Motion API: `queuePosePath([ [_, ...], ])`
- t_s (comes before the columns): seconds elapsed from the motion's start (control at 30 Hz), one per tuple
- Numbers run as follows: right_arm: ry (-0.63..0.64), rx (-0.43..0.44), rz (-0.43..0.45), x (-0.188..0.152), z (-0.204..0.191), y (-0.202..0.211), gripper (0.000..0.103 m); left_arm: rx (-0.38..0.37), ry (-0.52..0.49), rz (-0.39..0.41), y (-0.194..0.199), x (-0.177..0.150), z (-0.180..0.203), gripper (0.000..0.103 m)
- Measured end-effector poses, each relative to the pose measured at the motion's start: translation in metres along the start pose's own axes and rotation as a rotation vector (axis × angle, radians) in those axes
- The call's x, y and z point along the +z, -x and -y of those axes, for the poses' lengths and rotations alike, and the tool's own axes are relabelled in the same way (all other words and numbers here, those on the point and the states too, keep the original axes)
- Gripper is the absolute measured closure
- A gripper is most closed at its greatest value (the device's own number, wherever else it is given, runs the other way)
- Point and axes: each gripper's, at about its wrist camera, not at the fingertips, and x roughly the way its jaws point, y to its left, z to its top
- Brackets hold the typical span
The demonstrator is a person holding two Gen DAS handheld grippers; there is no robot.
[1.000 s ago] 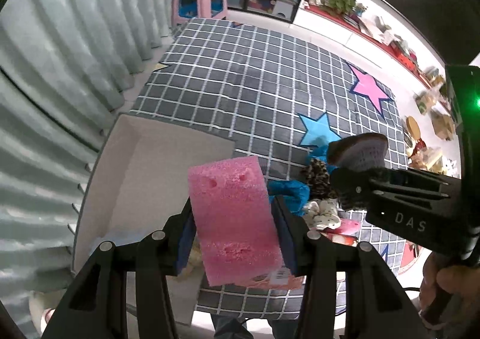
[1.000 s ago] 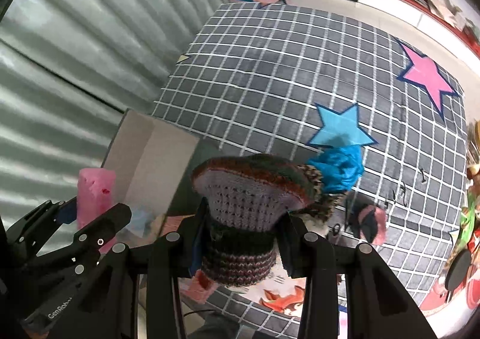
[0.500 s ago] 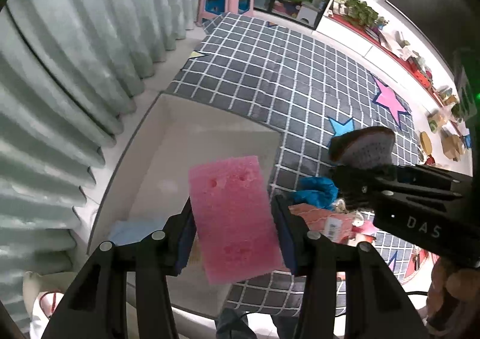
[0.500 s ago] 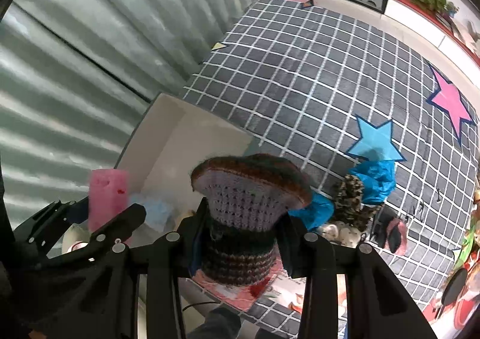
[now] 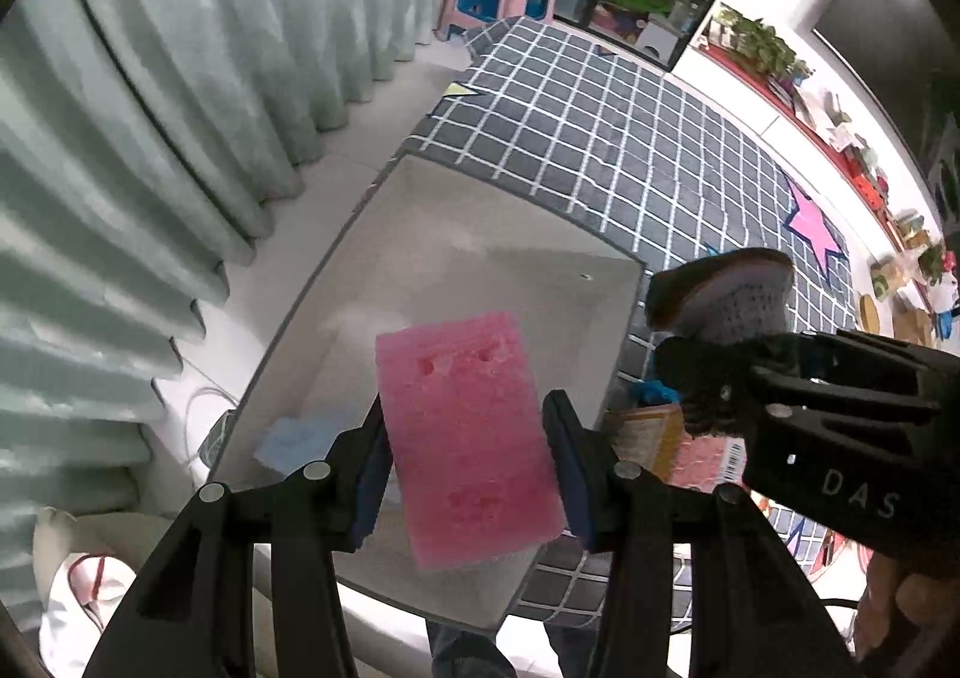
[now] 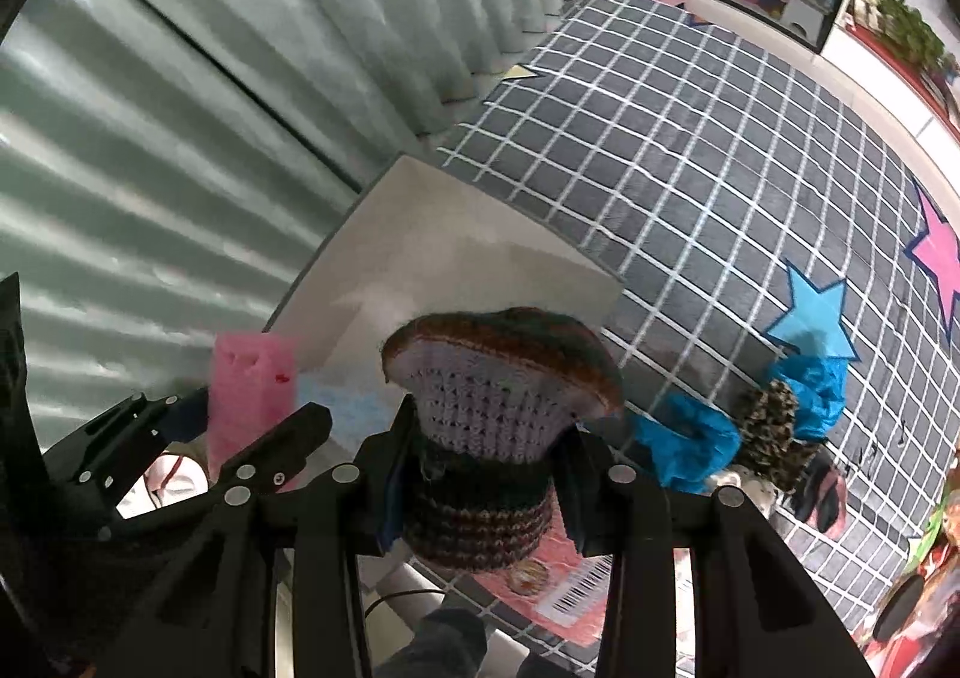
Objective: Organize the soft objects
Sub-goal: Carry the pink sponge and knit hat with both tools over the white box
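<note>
**Two soft items held above the bin**

The left gripper (image 5: 468, 456) is clamped on a pink sponge (image 5: 471, 438), its jaws pressing the two long sides; the sponge stands upright over the near part of the open white bin (image 5: 336, 270). The right gripper (image 6: 480, 468) is clamped on a knit hat (image 6: 498, 378), gripped at the dark ribbed band, with the lilac crown flaring out above the jaws. It hangs over the bin's near right corner. A pale blue cloth (image 5: 294, 438) already lies in the bin's near left part.

To the right, on the checked rug (image 6: 660, 138), lie blue fabric (image 6: 690, 444), a leopard-print piece (image 6: 774, 426) and a flat packet with a barcode (image 6: 570, 594) — the first two probably still to be sorted.

Handling, as judged: the sponge is light and springy — a side grip at mid-length should hold it, though it will bulge under pressure. The hat is limp and stretchy; the folded band is the firmest place to hold. Neither is fragile, so both should drop into the bin safely once the jaws part.
</note>
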Motion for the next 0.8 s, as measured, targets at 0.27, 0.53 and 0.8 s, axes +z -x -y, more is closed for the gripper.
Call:
queuePosePath([
  [0.27,0.027,0.003,-0.039,0.012,-0.022,-0.022,0.061,0.023,0.044,-0.024,-0.016,0.004,-0.027,0.051],
  [0.53,-0.003,0.013,-0.073,0.029,-0.024,-0.045,0.061,0.050,0.068,-0.054,-0.040,0.012,-0.039,0.051],
  [0.8,-0.044,0.015,-0.101,0.042,-0.020,-0.065,0.061,0.058,0.080,-0.097,-0.064,0.017,-0.041,0.051],
])
